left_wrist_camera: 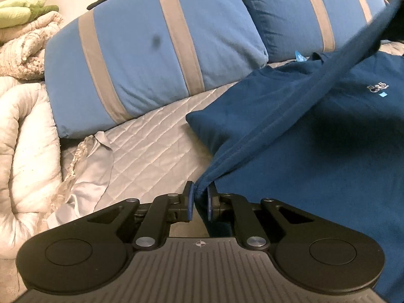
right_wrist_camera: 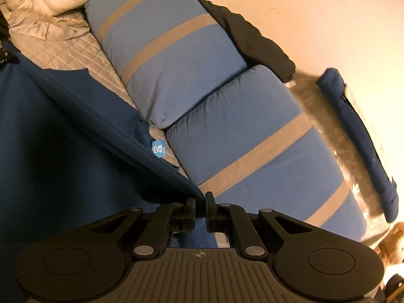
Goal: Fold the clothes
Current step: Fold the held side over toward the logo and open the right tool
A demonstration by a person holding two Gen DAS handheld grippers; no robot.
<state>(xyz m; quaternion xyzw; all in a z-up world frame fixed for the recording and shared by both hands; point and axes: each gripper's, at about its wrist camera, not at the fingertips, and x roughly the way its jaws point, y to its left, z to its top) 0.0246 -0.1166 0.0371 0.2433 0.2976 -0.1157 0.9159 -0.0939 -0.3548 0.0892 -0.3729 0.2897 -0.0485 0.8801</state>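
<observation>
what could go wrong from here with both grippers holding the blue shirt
1. The left gripper pinches only a thin bit of the blue shirt's edge, so it may slip out under tension.
2. The right gripper holds the other end close to a striped pillow, which the fabric could drag across.
3. The stretched edge may fold unevenly.

Your navy sweatshirt [left_wrist_camera: 303,151] is soft matt knit cloth with a ribbed hem. The bedspread [left_wrist_camera: 151,141] under it is quilted satin with a sheen. Both pillows [left_wrist_camera: 151,58] are matt cotton-like cloth.
</observation>
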